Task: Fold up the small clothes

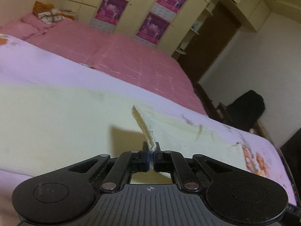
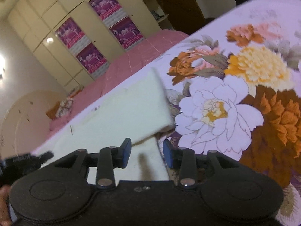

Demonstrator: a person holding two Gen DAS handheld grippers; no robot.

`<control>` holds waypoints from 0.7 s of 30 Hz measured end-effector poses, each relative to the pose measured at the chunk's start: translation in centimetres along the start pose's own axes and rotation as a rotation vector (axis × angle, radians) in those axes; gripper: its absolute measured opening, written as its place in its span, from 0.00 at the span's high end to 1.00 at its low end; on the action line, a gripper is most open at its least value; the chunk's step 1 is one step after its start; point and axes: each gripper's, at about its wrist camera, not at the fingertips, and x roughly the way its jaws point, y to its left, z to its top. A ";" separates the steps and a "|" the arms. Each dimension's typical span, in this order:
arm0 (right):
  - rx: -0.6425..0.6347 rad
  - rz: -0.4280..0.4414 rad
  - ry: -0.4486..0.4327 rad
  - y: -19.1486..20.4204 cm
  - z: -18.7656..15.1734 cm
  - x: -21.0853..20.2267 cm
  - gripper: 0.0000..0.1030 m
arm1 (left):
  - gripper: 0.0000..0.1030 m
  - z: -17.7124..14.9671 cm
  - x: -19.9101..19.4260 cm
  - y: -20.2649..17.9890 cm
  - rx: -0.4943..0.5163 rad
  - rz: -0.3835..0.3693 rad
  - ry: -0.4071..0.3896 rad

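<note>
1. nearest the left wrist camera, the left gripper [image 1: 152, 151] is clenched on a raised edge of the cream cloth [image 1: 56, 116]; the pinched strip stands up from between its tips, tilted to the left, with the rest of the cloth spread flat ahead of it.
2. nearest the right wrist camera, the right gripper [image 2: 146, 153] is released: its blue pads [image 2: 126, 151] stand apart and press on nothing, with the near layer of the cream cloth [image 2: 116, 109] under the gap between them.
3. in the right view a folded flap of the cloth lies over the lower layer, its edge running just beyond the gripper's tips.
4. at the left border of the right view, part of the other gripper shows dark and blurred, beside the cloth.
5. the cloth rests on a lilac bedsheet [image 2: 225, 113] printed with big flowers, white, yellow and orange-brown, just to the right of the cloth in the right view.
6. beyond the sheet lies a pink quilted bedspread [image 1: 122, 52].
7. at the far end of the bed sits a pile of orange and patterned fabric [image 1: 47, 13], next to a pale rounded headboard [image 2: 22, 116].
8. behind the bed stands a cream wardrobe [image 2: 47, 15] bearing purple posters [image 1: 111, 7].
9. a dark wooden door [image 1: 208, 43] stands to the right of the wardrobe, and a black shape [image 1: 246, 109] sits beside the white wall.
</note>
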 end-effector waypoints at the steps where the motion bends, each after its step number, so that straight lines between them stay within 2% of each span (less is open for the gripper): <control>1: 0.026 0.014 0.004 -0.5 0.1 0.2 0.62 | 0.97 0.1 -0.2 0.5 0.000 0.012 0.000; 6: 0.152 0.091 0.033 -2.2 0.6 1.1 0.61 | 0.97 0.1 0.2 2.0 -0.021 0.057 0.000; 14: 0.331 0.211 0.093 -3.8 1.1 3.6 0.60 | 0.97 -1.4 -0.8 4.9 -0.054 0.079 0.012; 19: 0.386 0.229 0.103 -4.2 1.4 4.6 0.61 | 0.97 -2.2 -1.0 5.2 -0.058 0.082 0.029; 21: 0.371 0.186 0.053 -4.2 1.7 3.8 0.61 | 0.97 -2.4 -1.5 5.9 -0.076 0.079 0.030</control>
